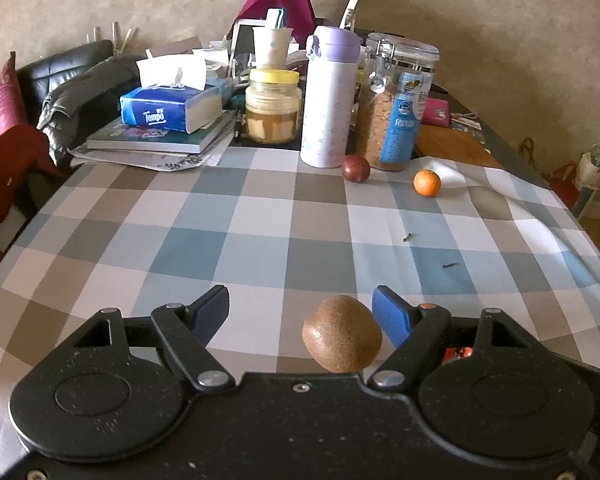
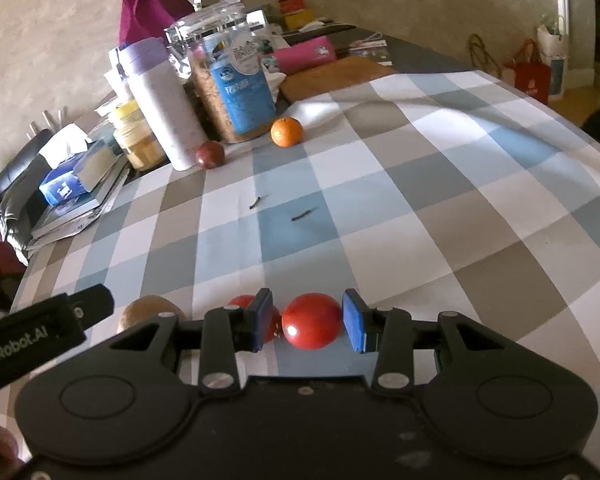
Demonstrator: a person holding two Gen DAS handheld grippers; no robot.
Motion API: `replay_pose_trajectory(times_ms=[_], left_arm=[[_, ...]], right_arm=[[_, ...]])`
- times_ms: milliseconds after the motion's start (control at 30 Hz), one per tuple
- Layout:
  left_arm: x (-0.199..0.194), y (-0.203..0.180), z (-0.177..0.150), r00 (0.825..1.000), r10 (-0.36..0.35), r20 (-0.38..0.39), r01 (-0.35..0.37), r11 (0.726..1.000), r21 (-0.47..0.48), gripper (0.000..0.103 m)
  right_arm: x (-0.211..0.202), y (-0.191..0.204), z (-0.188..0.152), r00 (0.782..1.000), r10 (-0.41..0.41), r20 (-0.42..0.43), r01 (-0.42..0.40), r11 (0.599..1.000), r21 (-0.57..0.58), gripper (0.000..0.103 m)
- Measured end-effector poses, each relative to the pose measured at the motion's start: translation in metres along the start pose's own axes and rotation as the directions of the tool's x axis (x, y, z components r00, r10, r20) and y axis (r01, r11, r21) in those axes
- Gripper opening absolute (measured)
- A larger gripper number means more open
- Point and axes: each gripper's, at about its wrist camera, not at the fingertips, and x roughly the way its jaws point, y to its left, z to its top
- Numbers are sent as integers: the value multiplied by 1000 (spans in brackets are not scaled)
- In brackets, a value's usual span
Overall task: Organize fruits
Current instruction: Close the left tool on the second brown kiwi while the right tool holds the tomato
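On the checked tablecloth (image 1: 260, 216) a brown kiwi (image 1: 342, 334) lies between the fingers of my left gripper (image 1: 300, 300), close to the right pad; the jaws stand wide and open. My right gripper (image 2: 308, 304) is open around a red tomato (image 2: 312, 320), with a small gap at the left pad. A second red tomato (image 2: 240, 303) peeks out behind the left finger. The kiwi (image 2: 148, 312) also shows at the lower left of the right wrist view. Farther back lie a small orange (image 1: 427, 183) (image 2: 286, 132) and a dark red round fruit (image 1: 356, 168) (image 2: 210, 155).
Along the table's back stand a white bottle with a lilac lid (image 1: 330, 96), a clip-top glass jar (image 1: 398, 104), a yellow-lidded jar (image 1: 273, 106) and a blue tissue box (image 1: 170, 106) on books. Two small dark bits (image 2: 260, 202) lie mid-cloth. A wooden board (image 2: 332, 74) lies beyond.
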Motion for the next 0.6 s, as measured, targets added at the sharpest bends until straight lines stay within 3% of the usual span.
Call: replay_pose_trajectory(times_ms=[267,600], left_arm=[[9,3,-2,999,-33,-19,33,999,-29,80],[14,-10,-10,999,-43,-33,43,999,11,80]], right_arm=[[-3,-17,4,1000,-16,23,14,996,84,42],[0,-23,5,1000,-9,13,7,994,114,42]])
